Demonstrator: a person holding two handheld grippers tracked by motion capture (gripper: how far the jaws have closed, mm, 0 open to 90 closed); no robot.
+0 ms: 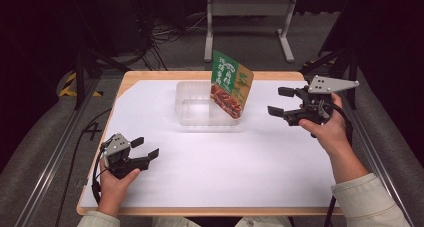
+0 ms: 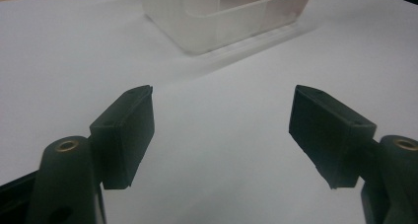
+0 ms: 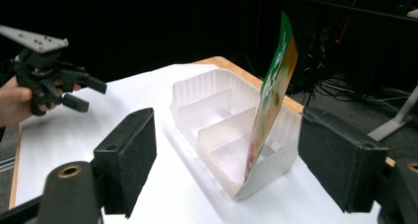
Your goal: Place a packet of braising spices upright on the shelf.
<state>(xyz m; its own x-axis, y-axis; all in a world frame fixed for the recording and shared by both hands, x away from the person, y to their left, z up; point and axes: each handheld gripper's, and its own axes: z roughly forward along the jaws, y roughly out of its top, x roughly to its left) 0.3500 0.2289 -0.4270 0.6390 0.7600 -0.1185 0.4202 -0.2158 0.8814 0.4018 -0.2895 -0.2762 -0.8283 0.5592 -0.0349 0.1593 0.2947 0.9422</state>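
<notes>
A clear plastic tray point(image 1: 195, 112) with inner dividers sits at the back middle of the table. A green and orange food pouch point(image 1: 230, 84) stands upright in its right end, leaning against the wall. My right gripper point(image 1: 276, 101) hovers just right of the tray, open, with nothing between its jaws. In the right gripper view the pouch point(image 3: 273, 95) and tray point(image 3: 207, 100) lie ahead of the open right gripper point(image 3: 226, 155). My left gripper point(image 1: 146, 147) rests open at the front left. Its own view shows the open left gripper point(image 2: 222, 120) over white paper, with the tray point(image 2: 222, 31) farther off.
A white sheet point(image 1: 225, 162) covers most of the wooden table point(image 1: 150, 76). On the floor behind stand a grey metal frame point(image 1: 247, 9) and loose cables point(image 1: 170, 34). Dark stand legs point(image 1: 82, 72) flank the table's back corners.
</notes>
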